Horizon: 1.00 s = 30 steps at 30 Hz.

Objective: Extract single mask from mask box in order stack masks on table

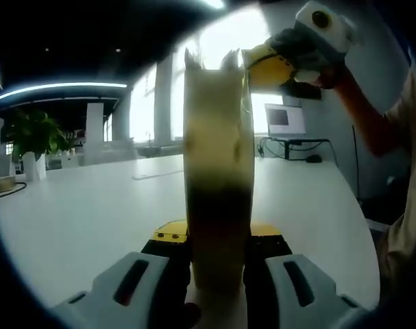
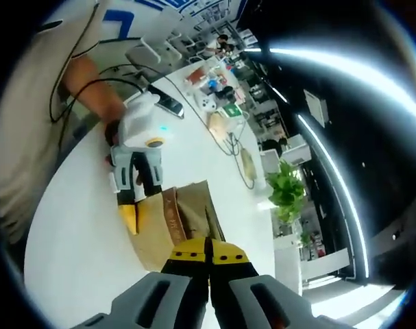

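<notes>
Fingers of the left gripper [image 1: 218,274] clamp the mask box [image 1: 218,185], holding it upright above the white surface [image 1: 91,212]. Fingers of the right gripper [image 2: 209,255] are pressed together at the box's top edge [image 2: 187,219], apparently pinching something thin that I cannot make out; a potted plant [image 2: 286,192] stands beyond.

This is an open-plan office. A long white desk [image 1: 112,205] runs through the room, with a computer monitor [image 1: 285,119] and its cables at the far end. Tall bright windows [image 1: 142,103] line one wall, and strip lights [image 1: 57,89] curve across a dark ceiling. A potted green plant [image 2: 288,192] stands in a white pot, and further desks with chairs [image 2: 149,51] and clutter lie beyond
</notes>
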Tool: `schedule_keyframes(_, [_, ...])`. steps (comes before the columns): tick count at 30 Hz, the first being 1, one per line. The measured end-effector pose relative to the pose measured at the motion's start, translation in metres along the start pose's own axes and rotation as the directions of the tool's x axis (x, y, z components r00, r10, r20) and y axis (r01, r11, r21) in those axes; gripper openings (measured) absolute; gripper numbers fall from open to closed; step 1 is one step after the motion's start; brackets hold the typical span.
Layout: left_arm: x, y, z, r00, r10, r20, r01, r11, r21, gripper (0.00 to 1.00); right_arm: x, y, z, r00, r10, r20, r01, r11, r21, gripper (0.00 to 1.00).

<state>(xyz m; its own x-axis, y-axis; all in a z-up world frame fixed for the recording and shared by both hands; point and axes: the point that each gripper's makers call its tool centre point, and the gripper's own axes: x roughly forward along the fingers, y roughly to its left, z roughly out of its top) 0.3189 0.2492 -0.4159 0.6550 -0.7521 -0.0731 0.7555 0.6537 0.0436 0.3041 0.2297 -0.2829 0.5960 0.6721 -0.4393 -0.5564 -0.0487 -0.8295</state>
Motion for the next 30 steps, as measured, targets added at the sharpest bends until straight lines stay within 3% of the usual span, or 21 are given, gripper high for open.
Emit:
schedule_keyframes(6, [0.0, 0.001, 0.0, 1.0, 0.001, -0.001, -0.001, 1.0, -0.002, 0.2, -0.015, -0.027, 0.016, 0.992, -0.101, 0.076, 0.095, 0.993, 0.073, 0.0])
schedule_keyframes(10, [0.0, 0.001, 0.0, 1.0, 0.002, -0.001, -0.002, 1.0, -0.001, 0.2, -0.023, -0.036, 0.019, 0.991, -0.109, 0.082, 0.104, 0.993, 0.061, 0.0])
schedule_keyframes(12, [0.0, 0.001, 0.0, 1.0, 0.002, -0.001, -0.002, 1.0, -0.001, 0.2, -0.02, -0.026, 0.013, 0.997, -0.064, 0.048, 0.063, 0.998, 0.018, 0.0])
schedule_keyframes(17, [0.0, 0.002, 0.0, 1.0, 0.003, -0.001, -0.003, 1.0, 0.0, 0.2, -0.012, -0.021, 0.004, 0.999, -0.019, 0.026, 0.018, 0.999, 0.048, 0.0])
schedule_keyframes(30, [0.0, 0.0, 0.0, 1.0, 0.002, -0.002, -0.002, 1.0, 0.0, 0.2, 0.004, -0.003, 0.002, 0.993, 0.119, -0.016, -0.119, 0.993, -0.015, 0.06])
